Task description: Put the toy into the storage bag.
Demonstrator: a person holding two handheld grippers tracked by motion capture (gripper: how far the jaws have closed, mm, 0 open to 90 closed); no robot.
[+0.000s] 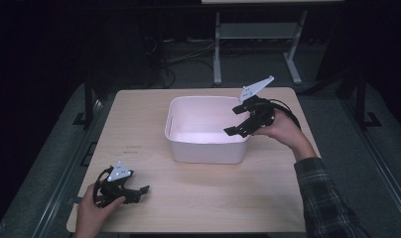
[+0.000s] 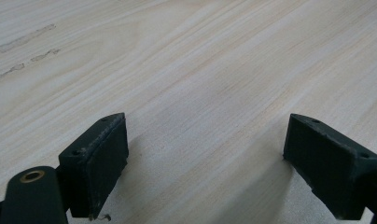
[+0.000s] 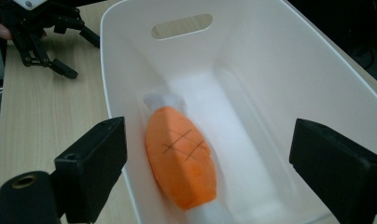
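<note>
Wood table (image 1: 198,198): white bin (image 3: 270,70) w/ orange toy (image 3: 182,158) lying inside.

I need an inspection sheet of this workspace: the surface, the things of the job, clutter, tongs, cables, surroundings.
Surface: light wooden table; faint marks near its left side.
Job's things: white tub with a slot handle, standing mid-table; orange toy with crossed dark lines and pale ends lies on the tub's floor against one wall.
Clutter: nothing seen.
Tongs: left tongs open, low over the near left table, holding nothing; right tongs open over the tub's right rim, holding nothing.
Cables: black cable loops from the right tongs; more cables lie on the floor beyond the table.
Surroundings: dark room, grey table legs behind.
</note>
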